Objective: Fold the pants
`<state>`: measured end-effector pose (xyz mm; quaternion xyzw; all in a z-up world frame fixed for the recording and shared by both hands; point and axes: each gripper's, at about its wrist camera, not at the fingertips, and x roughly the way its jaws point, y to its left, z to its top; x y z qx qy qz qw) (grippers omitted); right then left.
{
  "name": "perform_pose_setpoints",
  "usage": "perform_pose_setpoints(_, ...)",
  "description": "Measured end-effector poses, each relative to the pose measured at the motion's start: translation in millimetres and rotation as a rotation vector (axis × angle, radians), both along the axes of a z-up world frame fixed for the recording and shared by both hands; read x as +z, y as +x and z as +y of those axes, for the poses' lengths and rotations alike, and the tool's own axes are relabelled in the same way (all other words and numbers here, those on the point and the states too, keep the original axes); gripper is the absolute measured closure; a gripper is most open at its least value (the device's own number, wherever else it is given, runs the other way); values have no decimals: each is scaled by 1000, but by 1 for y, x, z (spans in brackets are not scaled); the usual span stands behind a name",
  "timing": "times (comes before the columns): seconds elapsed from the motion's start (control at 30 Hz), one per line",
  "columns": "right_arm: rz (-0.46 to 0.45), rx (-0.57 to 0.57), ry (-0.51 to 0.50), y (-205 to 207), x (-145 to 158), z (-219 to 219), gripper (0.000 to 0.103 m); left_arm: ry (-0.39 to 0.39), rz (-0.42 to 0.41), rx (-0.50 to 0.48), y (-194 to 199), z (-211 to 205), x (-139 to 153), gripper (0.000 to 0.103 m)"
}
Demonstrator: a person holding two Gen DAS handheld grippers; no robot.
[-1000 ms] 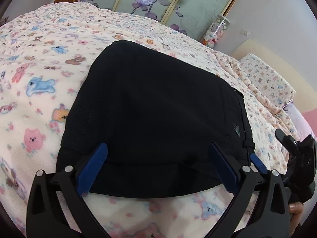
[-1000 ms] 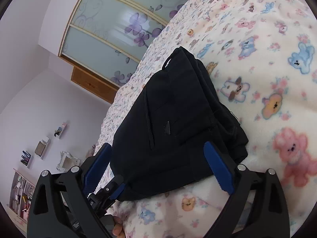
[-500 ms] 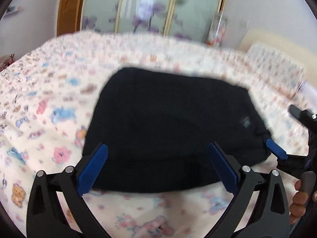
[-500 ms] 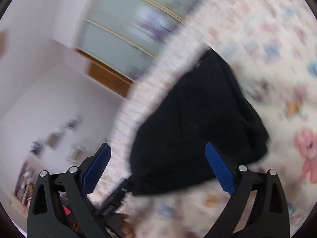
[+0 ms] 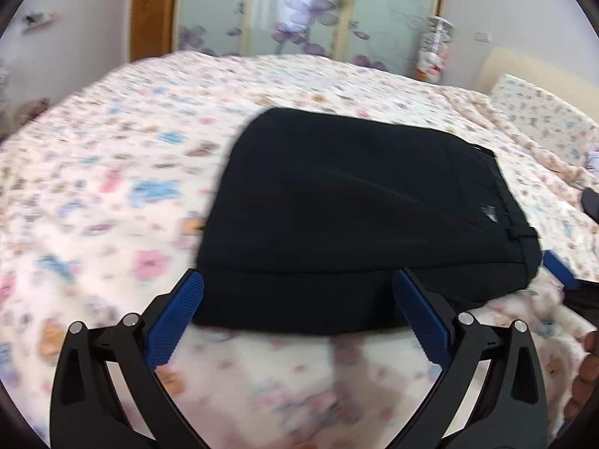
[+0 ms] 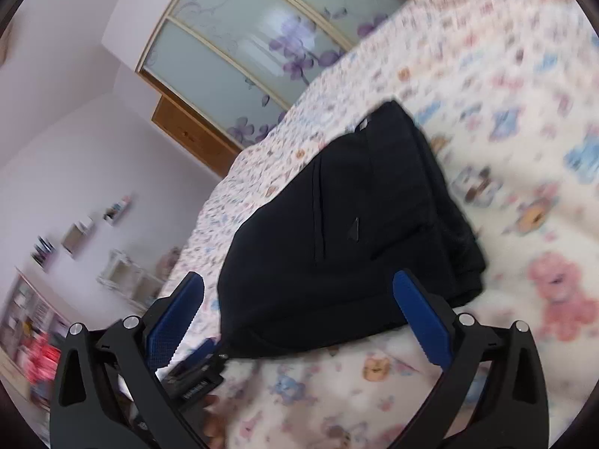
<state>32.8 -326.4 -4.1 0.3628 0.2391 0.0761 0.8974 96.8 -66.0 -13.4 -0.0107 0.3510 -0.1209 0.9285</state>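
No readable text; white print on black block blurred.

A bed covered by a pink blanket printed with cartoon bears spreads ahead. Beyond it stands a frosted-glass wardrobe with purple flowers, a wooden door at its left. A pillow lies far right. Wall shelves hang at left.

pants: showing plain black
blanket: showing cream with pastel animals
finger pads: showing blue
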Motion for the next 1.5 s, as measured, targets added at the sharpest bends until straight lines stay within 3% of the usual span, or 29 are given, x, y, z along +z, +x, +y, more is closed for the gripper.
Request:
perform_pose_setpoints(0.17, -16, -54, -137, -22, 10, 12, 1, 64, -39, 38, -18, 6, 7, 2)
perform_pose_setpoints(0.33, -22, -139, -372, -45, 22, 42, 1, 182, -108, 35, -47, 7, 14, 2)
perform_pose_setpoints(0.57, -3, -210, -605, -68, 23, 75, 1, 171, -176, 30, -87, 15, 24, 2)
perform_pose_setpoints(0.7, 3, -238, -660, -76, 19, 82, 1, 162, -203, 57, -95, 17, 21, 2)
perform_pose_setpoints(1.03, 33, -300, -673, -73, 7, 76, 1, 126, -151, 59, -87, 16, 8, 2)
perform_pose_setpoints(1.5, 46, -274, -753, -63, 0, 94, 1, 132, -166, 66, -86, 14, 7, 2)
